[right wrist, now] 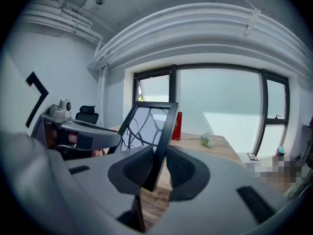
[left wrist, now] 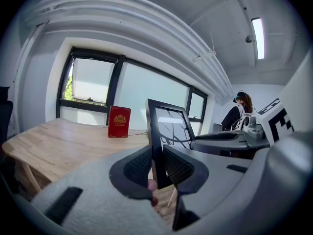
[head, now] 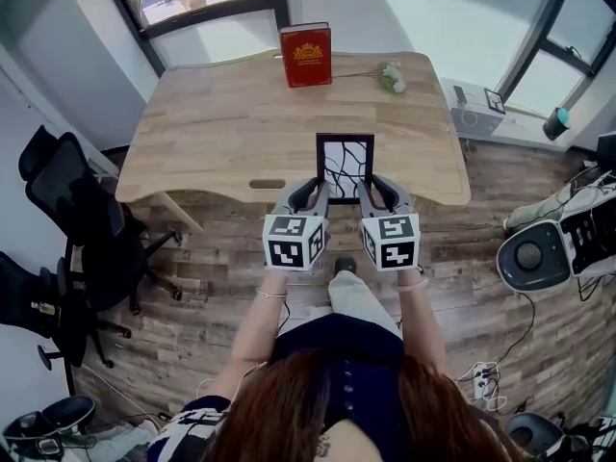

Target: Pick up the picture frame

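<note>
We see the picture frame [head: 345, 166], thin and black around white paper with black branching lines, upright over the near edge of the wooden surface [head: 221, 133]. The left hand-held gripper [head: 321, 191] and right hand-held gripper [head: 367, 191] pinch its side edges.

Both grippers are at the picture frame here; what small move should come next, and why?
Probably a slow, level lift straight up with both together. The left gripper is shut on the picture frame at its left edge, the right gripper at its right edge, and it stands near the front edge of the desk.
</note>
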The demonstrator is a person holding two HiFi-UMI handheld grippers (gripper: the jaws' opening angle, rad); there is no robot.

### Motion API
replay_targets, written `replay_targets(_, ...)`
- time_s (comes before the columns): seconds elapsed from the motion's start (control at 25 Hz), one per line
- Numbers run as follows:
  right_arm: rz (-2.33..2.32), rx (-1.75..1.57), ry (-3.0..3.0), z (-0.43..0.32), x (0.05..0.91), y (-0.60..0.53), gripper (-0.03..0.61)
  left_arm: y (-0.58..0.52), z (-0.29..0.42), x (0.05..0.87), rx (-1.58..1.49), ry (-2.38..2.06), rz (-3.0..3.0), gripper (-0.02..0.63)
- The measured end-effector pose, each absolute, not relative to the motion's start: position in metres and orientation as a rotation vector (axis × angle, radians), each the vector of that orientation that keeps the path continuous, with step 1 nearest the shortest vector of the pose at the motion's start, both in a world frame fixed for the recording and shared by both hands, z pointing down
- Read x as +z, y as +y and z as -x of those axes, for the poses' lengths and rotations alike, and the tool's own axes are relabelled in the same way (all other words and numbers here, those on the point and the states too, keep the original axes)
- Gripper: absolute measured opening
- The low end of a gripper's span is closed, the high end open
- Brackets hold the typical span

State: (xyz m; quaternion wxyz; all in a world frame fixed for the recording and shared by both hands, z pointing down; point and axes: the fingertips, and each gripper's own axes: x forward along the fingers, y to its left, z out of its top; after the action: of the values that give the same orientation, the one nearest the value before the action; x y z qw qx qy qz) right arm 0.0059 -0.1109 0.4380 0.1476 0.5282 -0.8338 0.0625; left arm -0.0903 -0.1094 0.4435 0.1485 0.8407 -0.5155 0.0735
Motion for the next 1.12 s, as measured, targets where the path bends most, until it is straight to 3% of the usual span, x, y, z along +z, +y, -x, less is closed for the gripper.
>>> replay_targets(1.12,-1.588,0.054,-2.469,-0.019,0.371,-0.053,0.086,-0.052,0.079,0.375,0.095,-1.533,-2.518,0.087)
